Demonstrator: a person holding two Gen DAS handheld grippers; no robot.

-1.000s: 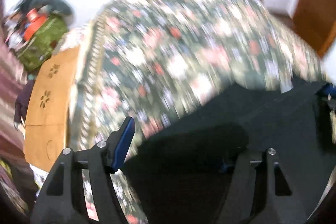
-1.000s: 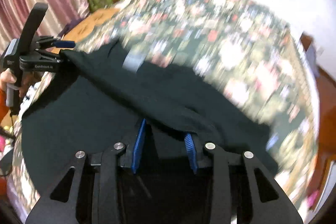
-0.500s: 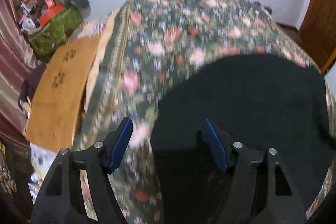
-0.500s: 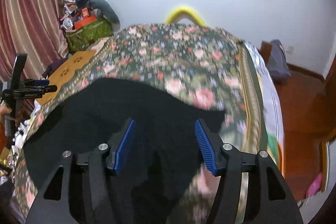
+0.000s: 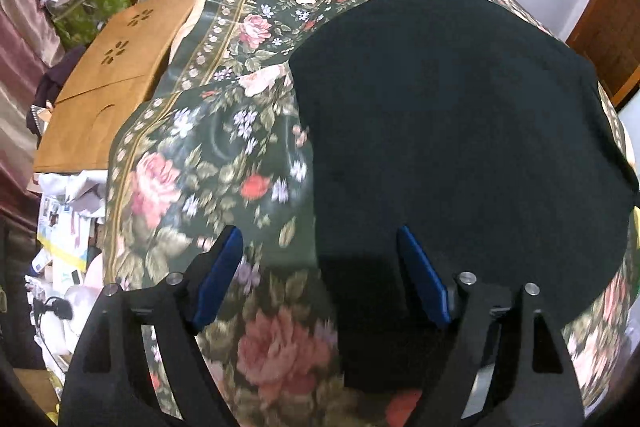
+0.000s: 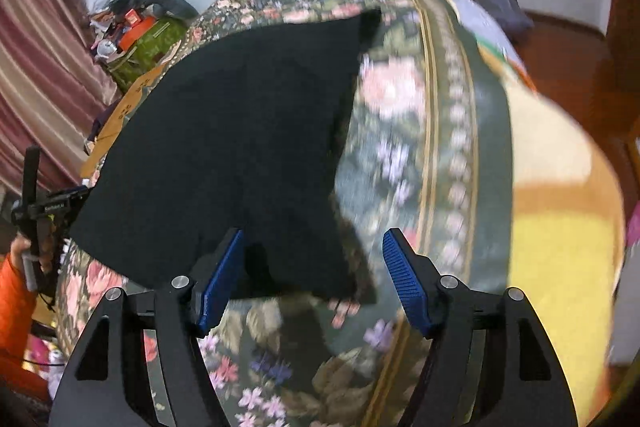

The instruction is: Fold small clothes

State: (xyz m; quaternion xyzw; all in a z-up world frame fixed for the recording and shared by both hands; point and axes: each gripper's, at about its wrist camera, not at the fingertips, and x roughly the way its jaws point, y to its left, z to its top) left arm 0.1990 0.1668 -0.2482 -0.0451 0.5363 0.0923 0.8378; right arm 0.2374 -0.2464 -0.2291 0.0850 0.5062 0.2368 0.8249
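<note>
Black cloth [image 5: 448,131] is lying flat on the bed [image 5: 208,163]; both the left gripper [image 5: 320,279] and right gripper [image 6: 314,277] are hanging open, empty, needing to grasp an edge next.

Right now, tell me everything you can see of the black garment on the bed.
The plain black cloth garment lies spread flat on the dark floral bedspread, matte, with no print showing. A pointed corner sticks out at its far right edge. The open left claw and open right claw both hang above its near edge, neither gripping it.
</note>
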